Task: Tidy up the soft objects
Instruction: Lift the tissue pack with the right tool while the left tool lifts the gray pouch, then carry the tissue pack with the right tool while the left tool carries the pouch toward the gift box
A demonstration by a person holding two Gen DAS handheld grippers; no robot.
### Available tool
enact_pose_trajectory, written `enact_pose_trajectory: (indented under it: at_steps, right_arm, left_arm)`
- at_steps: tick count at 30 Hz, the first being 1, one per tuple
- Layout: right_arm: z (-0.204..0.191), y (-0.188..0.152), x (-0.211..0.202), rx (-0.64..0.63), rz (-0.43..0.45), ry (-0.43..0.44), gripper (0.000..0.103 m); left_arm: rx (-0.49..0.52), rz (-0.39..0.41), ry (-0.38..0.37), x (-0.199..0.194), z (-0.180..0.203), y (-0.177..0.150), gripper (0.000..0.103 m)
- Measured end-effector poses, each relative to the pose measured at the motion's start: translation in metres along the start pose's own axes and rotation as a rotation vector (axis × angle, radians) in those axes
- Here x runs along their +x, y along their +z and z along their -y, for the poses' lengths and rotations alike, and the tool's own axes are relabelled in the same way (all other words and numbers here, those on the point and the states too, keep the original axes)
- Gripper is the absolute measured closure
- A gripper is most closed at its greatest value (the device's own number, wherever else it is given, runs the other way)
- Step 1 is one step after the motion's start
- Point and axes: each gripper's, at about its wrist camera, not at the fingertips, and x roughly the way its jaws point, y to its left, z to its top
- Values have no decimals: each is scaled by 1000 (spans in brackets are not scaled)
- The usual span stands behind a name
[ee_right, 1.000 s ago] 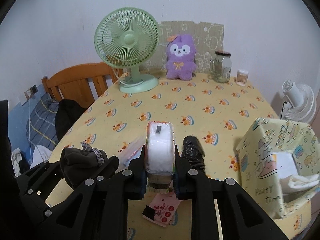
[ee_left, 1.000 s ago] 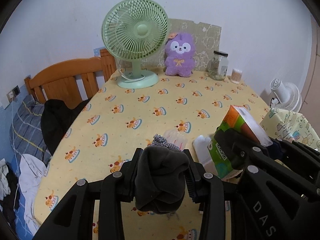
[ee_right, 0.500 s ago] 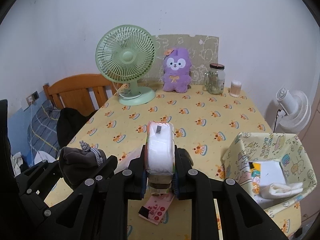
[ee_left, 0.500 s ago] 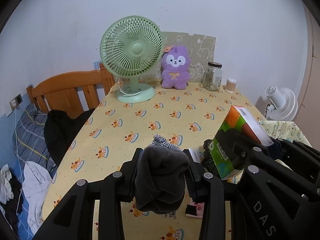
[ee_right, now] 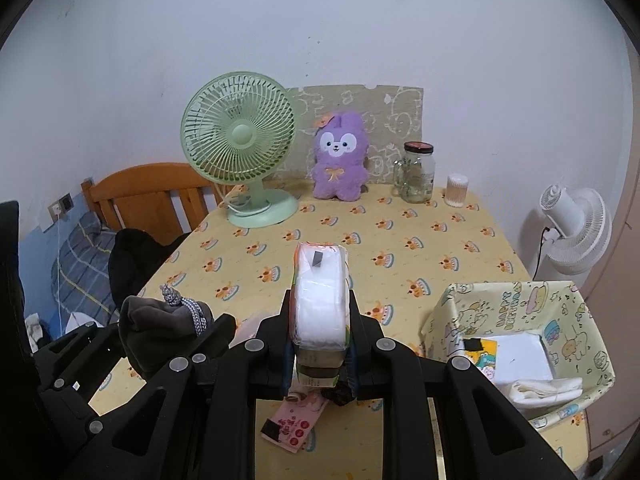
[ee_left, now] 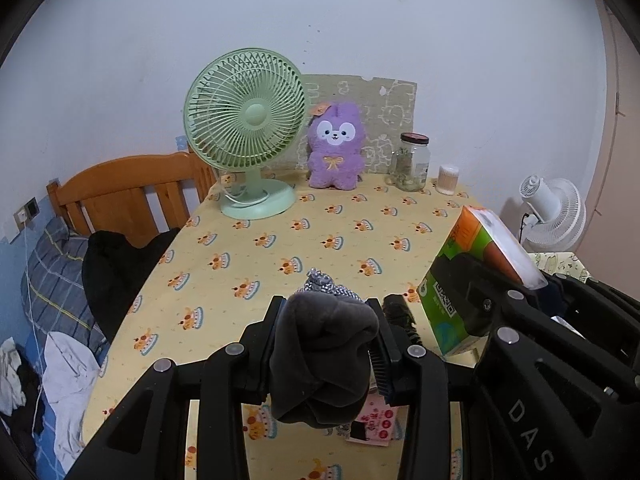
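Left gripper (ee_left: 326,344) clamped on a dark grey cloth (ee_left: 320,360), bunched between the jaws and drooping below them, held up over the near end of the table (ee_left: 280,248). Silver cord (ee_left: 320,283) poking out at the cloth's top. Right gripper (ee_right: 320,332) clamped on a tissue pack (ee_right: 321,300), upright between the jaws, green and orange wrap seen from the left wrist view. Both held side by side, above the tablecloth. Under them on the cloth: a pink packet (ee_right: 294,426) and a black item (ee_left: 400,314), partly hidden. Off the near right corner, a patterned box (ee_right: 520,304), open, with white folded things (ee_right: 532,384) inside. At the far end, a green fan (ee_left: 246,128), purple plush (ee_left: 336,146), glass jar (ee_left: 412,160) and a small swab tub (ee_left: 448,179) in a row. White fan (ee_right: 576,228) beyond the right edge.
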Motion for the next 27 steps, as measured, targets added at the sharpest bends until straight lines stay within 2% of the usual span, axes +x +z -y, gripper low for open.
enact_pose_trajectory:
  at_steps: [11,27]
  right_arm:
    - [23,4,-7,24,12,-20,80]
    - [60,13,-16,40,34,-67,80]
  left_arm:
    - [23,13,2,-2,25,8,63]
    - [58,41,-33,-1,64,23,63]
